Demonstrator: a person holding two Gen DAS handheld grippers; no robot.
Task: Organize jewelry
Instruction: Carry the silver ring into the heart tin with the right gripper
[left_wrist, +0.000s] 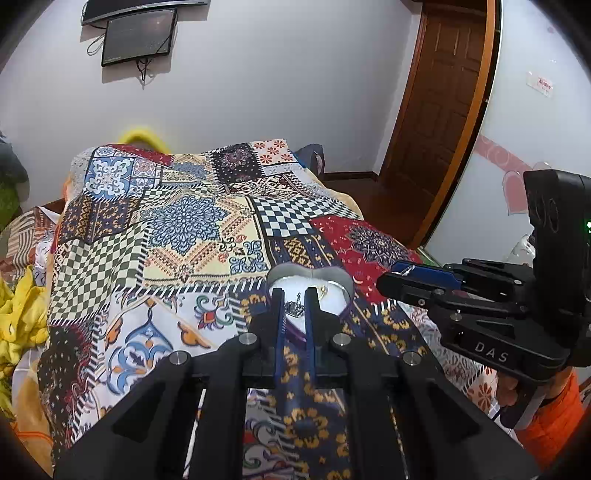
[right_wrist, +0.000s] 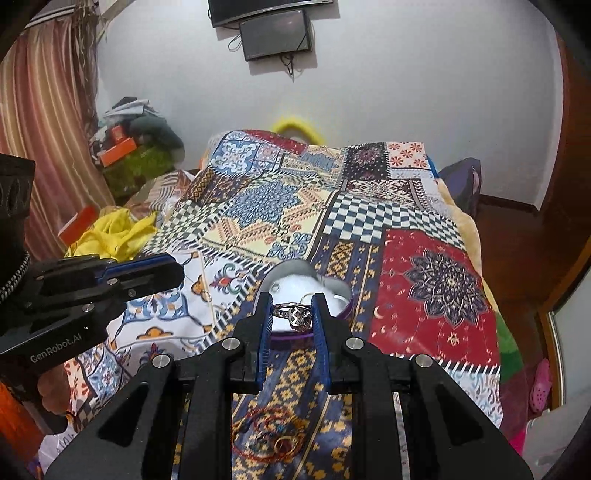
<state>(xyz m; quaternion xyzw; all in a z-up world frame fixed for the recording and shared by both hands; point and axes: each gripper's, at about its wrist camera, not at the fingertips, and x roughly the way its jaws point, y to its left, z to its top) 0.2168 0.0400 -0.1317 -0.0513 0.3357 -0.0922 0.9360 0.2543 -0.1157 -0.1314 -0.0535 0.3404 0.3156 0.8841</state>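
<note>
Both tools are clenched on jewelry above a bed. Through my left tool (left_wrist: 295, 308) I see a small crown-shaped ring (left_wrist: 294, 308) pinched between its blue-lined fingers. My right tool (right_wrist: 291, 314) grips a silver ring (right_wrist: 291, 313) with a cross-patterned top. Beyond each tool's fingertips sits a heart-shaped box (right_wrist: 341, 291) with a white lining, resting on the patchwork bedspread (left_wrist: 184, 229). A tangle of red bracelets (right_wrist: 267, 437) lies on the bedspread nearer me.

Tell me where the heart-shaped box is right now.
The heart-shaped box sits open on the patterned bedspread, just beyond the right gripper and its ring.
</note>
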